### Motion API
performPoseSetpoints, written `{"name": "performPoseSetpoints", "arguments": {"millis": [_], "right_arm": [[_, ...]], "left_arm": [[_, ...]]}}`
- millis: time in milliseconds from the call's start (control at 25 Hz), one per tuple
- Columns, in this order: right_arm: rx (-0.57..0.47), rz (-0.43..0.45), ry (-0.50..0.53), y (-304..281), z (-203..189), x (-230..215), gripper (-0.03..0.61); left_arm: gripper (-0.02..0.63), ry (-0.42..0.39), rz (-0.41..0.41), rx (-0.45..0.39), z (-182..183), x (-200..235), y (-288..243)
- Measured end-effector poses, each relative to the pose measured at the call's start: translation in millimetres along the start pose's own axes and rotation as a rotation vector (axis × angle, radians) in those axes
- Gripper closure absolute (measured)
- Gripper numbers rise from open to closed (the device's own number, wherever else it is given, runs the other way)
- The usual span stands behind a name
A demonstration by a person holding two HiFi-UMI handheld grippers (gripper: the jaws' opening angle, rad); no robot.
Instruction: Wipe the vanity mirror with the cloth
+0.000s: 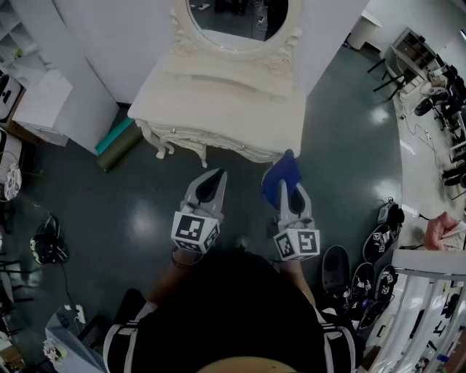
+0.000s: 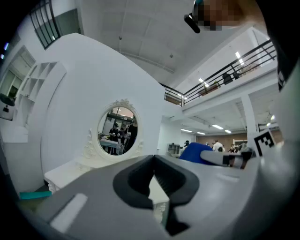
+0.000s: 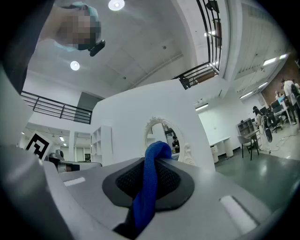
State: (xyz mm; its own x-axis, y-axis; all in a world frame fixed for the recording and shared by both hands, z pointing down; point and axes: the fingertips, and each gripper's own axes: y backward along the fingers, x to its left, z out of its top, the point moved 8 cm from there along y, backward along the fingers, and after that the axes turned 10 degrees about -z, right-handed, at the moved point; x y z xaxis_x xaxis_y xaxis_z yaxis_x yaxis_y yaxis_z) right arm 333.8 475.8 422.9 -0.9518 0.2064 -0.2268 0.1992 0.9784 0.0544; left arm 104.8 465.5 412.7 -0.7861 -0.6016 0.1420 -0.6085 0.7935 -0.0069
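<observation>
Dark shoulders (image 1: 240,313) with striped sleeves fill the bottom of the head view, and both grippers reach forward from them over a dark, glossy floor (image 1: 145,211). Each carries a marker cube at its near end, one on the left (image 1: 195,232) and one on the right (image 1: 297,245).

The left gripper (image 1: 211,178) points up and slightly right toward the vanity. Its own view shows its dark pads (image 2: 136,180) meeting at the tips, with nothing held between them.

The right gripper (image 1: 293,195) lies just beside it, roughly parallel. Its jaws are clamped on the blue cloth (image 1: 279,178). The cloth runs up between the textured pads as a twisted band and bunches in a rounded fold beyond the tips. From above, that bunch sits just short of the counter's front right corner, overlapping its edge.

Ahead stands the white vanity counter (image 1: 218,91), bare on top, with carved scrollwork along its front apron and curved legs. A teal roll (image 1: 116,135) lies on the floor by its left side. At the back of the counter rises the oval vanity mirror (image 1: 237,14) in an ornate white frame, set against a white wall. Neither gripper touches it. Seen from the left gripper, the glass reflects several standing people.

Black shoes (image 1: 378,244) lie on the floor far right.
</observation>
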Motion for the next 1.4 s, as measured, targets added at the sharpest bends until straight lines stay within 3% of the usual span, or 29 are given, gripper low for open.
{"name": "performPoseSetpoints", "arguments": {"millis": [520,1000,1400], "right_arm": [[-0.015,-0.026,-0.035,-6.1,-1.8,23.9,0.532],[-0.053,-0.114,-0.015,-14.1,-6.4,50.2,0.532],[-0.085,-0.131,-0.022,-53.7,-5.6,52.4,0.532]], "left_arm": [[0.605,0.01,0.003,-0.001,2.9,22.4,20.0],[0.604,0.015,-0.018,-0.006,2.8,65.8,48.8],[0.604,0.025,0.006,-0.006,1.2,97.4,33.4]]}}
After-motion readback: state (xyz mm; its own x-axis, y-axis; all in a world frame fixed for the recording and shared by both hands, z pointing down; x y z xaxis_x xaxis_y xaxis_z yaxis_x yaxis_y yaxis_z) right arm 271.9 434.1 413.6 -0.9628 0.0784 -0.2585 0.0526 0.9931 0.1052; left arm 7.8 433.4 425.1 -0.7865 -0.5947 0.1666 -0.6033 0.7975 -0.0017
